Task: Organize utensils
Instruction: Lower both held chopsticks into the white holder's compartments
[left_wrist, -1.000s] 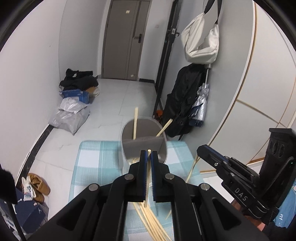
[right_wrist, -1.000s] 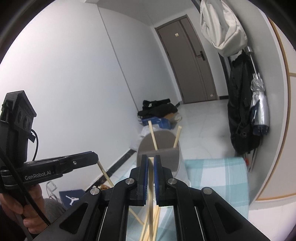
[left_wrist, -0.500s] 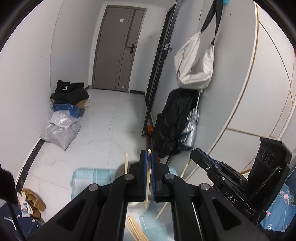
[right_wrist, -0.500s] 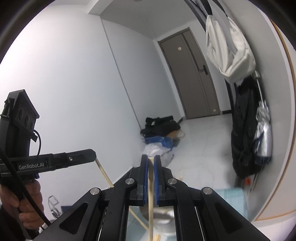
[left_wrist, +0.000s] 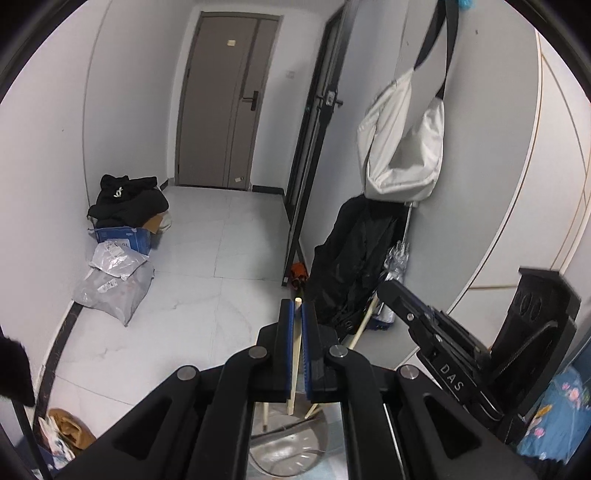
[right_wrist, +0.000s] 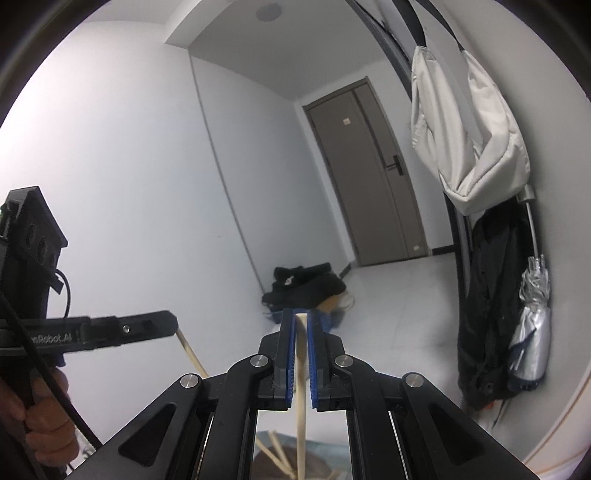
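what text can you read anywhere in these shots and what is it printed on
"DAS": on the right gripper, left wrist view.
"Robot.AI", opening letters hidden by a cable: on the left gripper, right wrist view.
Print on the blue box and the grey parcel bags: too small to read.

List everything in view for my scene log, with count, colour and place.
wooden chopsticks: two held, pale, one in each claw
grey utensil holder: one, below the claws, more chopsticks in it
grey door: one, far end
white shoulder bag: one, hung on right wall
black coat: one, under bag
silver folded umbrella: one, beside coat
black clothes pile: one, left corner
grey parcel bags: two, floor, left
left claw: black, blue pads, shut
right claw: same, shut
hand: one, holding left claw's handle
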